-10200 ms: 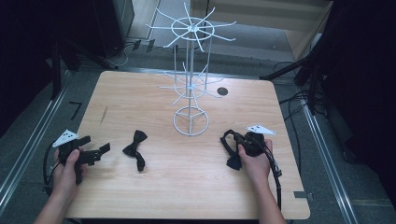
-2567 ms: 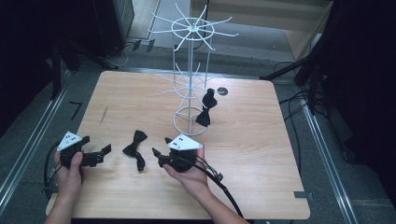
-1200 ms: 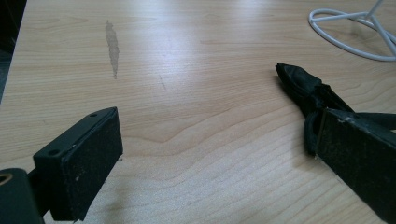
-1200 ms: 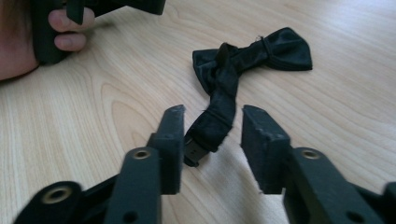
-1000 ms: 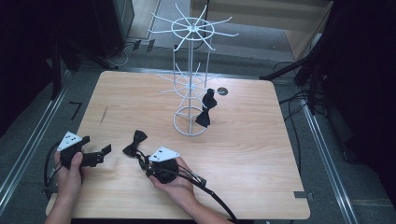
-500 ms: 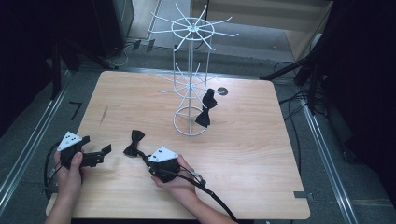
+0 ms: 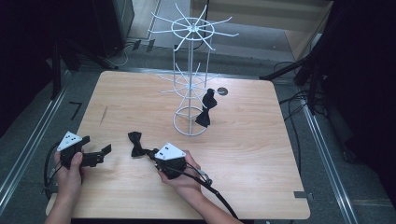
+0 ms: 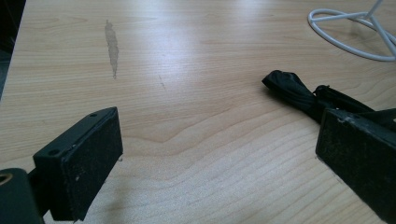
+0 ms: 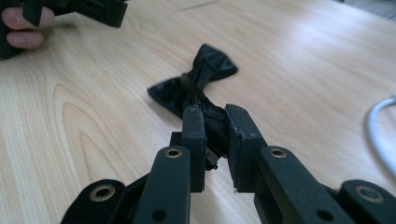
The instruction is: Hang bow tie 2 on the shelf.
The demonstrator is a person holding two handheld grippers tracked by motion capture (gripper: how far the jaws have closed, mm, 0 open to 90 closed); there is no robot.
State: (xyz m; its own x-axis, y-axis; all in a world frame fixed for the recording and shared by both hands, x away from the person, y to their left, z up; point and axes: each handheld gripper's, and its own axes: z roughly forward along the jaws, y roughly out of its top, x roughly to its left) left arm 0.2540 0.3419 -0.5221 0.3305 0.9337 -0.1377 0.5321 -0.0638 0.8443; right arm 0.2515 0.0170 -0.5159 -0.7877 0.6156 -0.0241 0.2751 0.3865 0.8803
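A black bow tie (image 7: pixel 136 143) lies on the wooden table (image 7: pixel 252 154) at the front left. My right gripper (image 7: pixel 150 154) has just been closing its jaws and is now shut on the tie's near end (image 9: pixel 212 122), with the fabric pinched between the pads. The rest of the bow tie (image 9: pixel 201 79) rests on the wood beyond them. My left gripper (image 7: pixel 106 150) stays open at the left, its jaws wide apart (image 8: pixel 219 135) and nothing between them; the bow tie (image 8: pixel 299 91) lies ahead of its right jaw. A second black bow tie (image 7: pixel 206 109) hangs on the white wire rack (image 7: pixel 190 84).
The wire rack stands mid-table, its round base (image 8: pixel 350 28) near the tie and its edge (image 9: pixel 380 135) at my right gripper's right. A small dark disc (image 7: pixel 222 91) lies behind the rack. Metal rails (image 7: pixel 28 149) run along the table's sides.
The right gripper's jaws have closed onto the near end of the bow tie, which shifted slightly. The left hand and its gripper have kept still.
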